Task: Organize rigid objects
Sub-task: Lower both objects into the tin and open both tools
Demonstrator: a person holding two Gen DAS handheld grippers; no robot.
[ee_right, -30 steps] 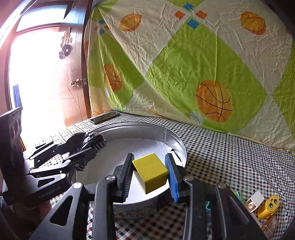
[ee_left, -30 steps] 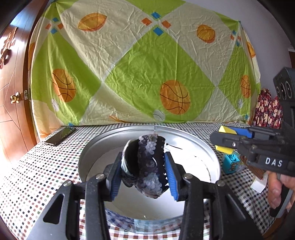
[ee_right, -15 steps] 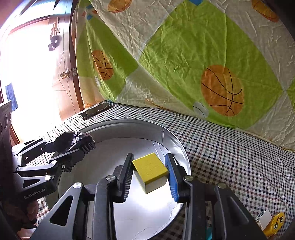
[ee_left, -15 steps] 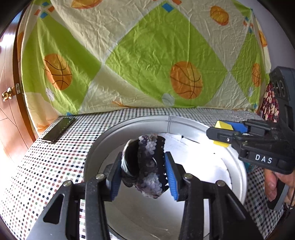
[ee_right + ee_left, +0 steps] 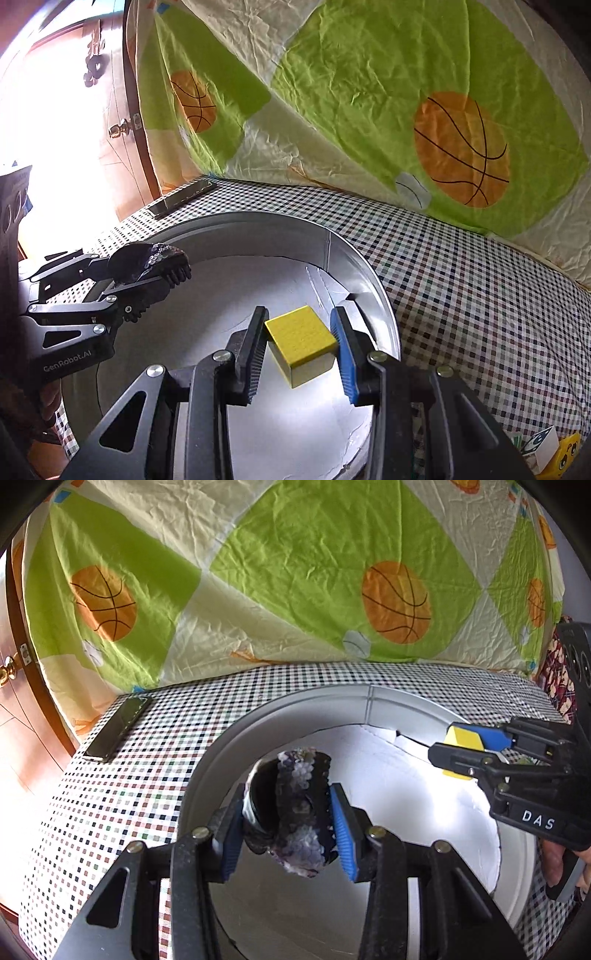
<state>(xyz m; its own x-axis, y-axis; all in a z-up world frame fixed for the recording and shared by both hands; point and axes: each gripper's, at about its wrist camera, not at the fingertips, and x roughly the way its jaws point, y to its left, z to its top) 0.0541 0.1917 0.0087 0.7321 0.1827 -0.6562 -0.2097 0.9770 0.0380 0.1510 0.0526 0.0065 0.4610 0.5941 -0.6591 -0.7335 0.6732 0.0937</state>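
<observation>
We hold our left gripper (image 5: 286,830) over the left side of the round metal pan (image 5: 207,775), and its two pads pinch a dark sparkly clip (image 5: 299,812) up in the air. Our right gripper (image 5: 299,350) pinches a yellow block (image 5: 301,341) above the pan's right side, close to the rim (image 5: 384,317). The two grippers are well apart, with bare white pan floor (image 5: 221,317) between them. The pan sits on a checkered cloth (image 5: 461,280). A phone (image 5: 118,733) lies near the cloth's far left edge. Two small toy cubes (image 5: 554,452) sit outside the pan, at the right.
</observation>
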